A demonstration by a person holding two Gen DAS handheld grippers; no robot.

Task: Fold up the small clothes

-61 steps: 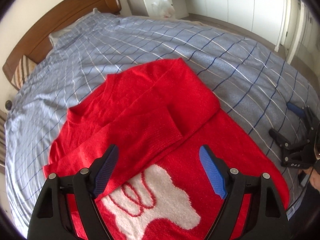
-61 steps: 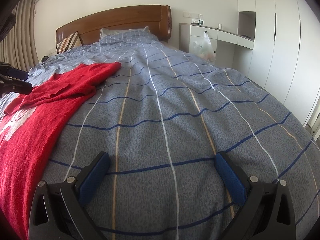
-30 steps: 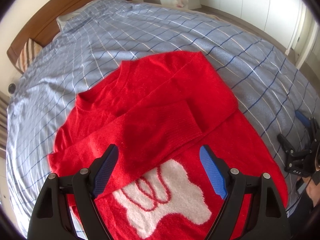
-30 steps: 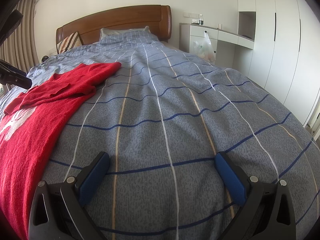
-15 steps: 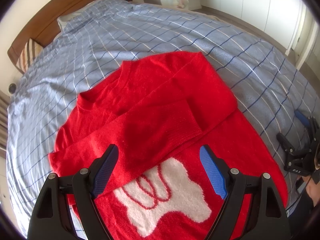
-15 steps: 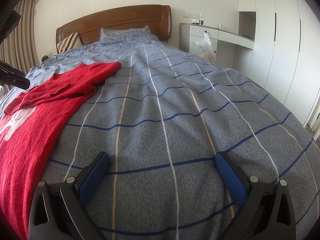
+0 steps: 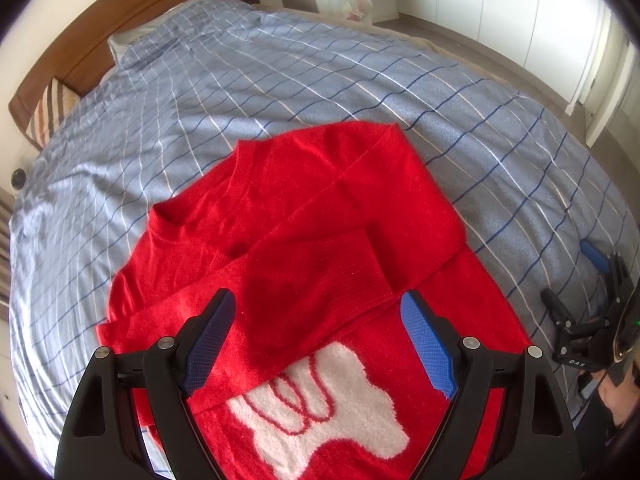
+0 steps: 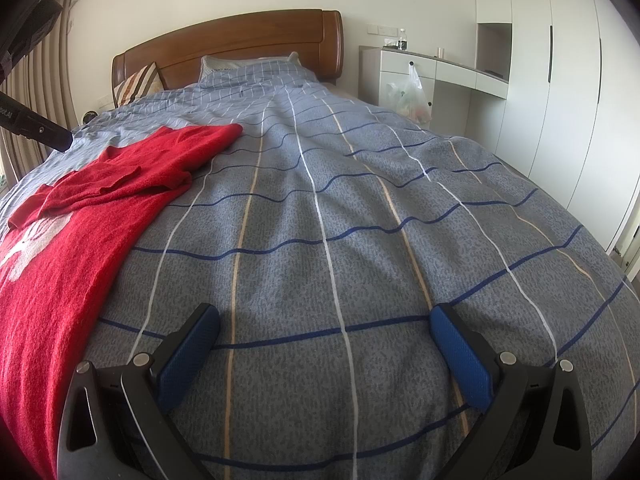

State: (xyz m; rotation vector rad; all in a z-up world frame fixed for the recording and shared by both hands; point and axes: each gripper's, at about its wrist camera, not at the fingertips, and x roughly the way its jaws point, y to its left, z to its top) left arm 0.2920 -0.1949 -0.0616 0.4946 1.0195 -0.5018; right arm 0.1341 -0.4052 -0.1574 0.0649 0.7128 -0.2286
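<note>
Left wrist view | red knitted sweater with white motif (image 7: 312,248) lies on blue checked bedspread (image 7: 280,80), sleeves folded in | left gripper (image 7: 316,336) above it, jaws apart, empty | right gripper (image 8: 324,344) beside it, apart | soft, limp; likely pinch hem edge.

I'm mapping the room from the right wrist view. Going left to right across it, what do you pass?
Curtain → red sweater → striped pillow → headboard → plastic bag → white wardrobe.
</note>
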